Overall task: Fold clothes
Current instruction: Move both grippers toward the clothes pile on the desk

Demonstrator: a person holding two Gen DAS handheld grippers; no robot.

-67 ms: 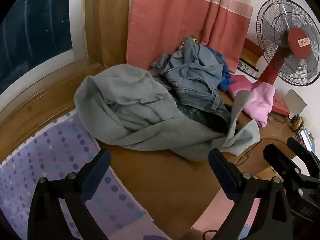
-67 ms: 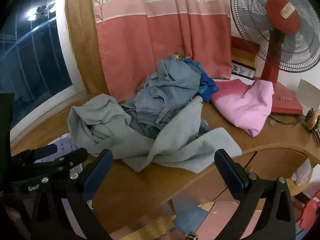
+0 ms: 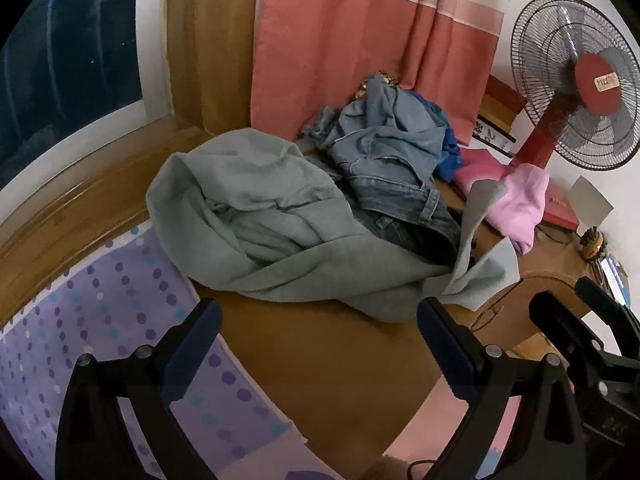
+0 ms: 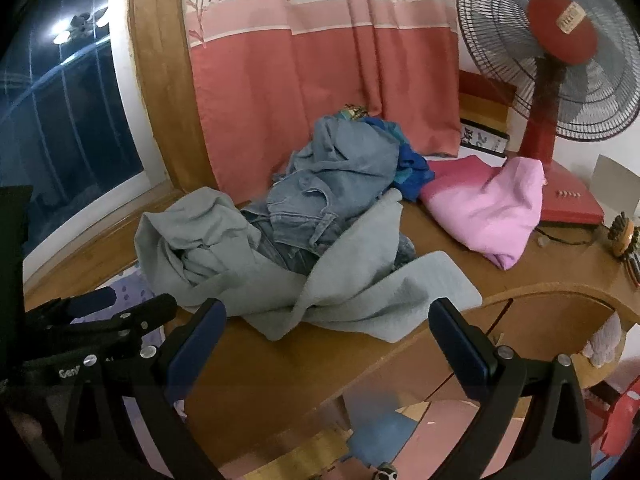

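Observation:
A crumpled grey garment (image 3: 280,232) (image 4: 352,276) lies in a heap on the wooden table (image 3: 332,364) (image 4: 280,364). Blue jeans (image 3: 384,164) (image 4: 332,184) are piled behind and partly under it. A pink garment (image 3: 516,200) (image 4: 488,208) lies to the right, and a bright blue one (image 4: 412,168) shows behind the jeans. My left gripper (image 3: 320,332) hangs open just short of the grey garment, holding nothing. My right gripper (image 4: 326,332) is open too, over the table's front edge near the garment's spread corner. Each gripper appears at the edge of the other's view.
A red standing fan (image 3: 576,92) (image 4: 556,52) is at the right, its red base (image 4: 568,204) on the table. A pink curtain (image 4: 328,80) hangs behind the pile. A purple dotted cloth (image 3: 100,320) covers the table's left part. A dark window (image 3: 68,80) is at the left.

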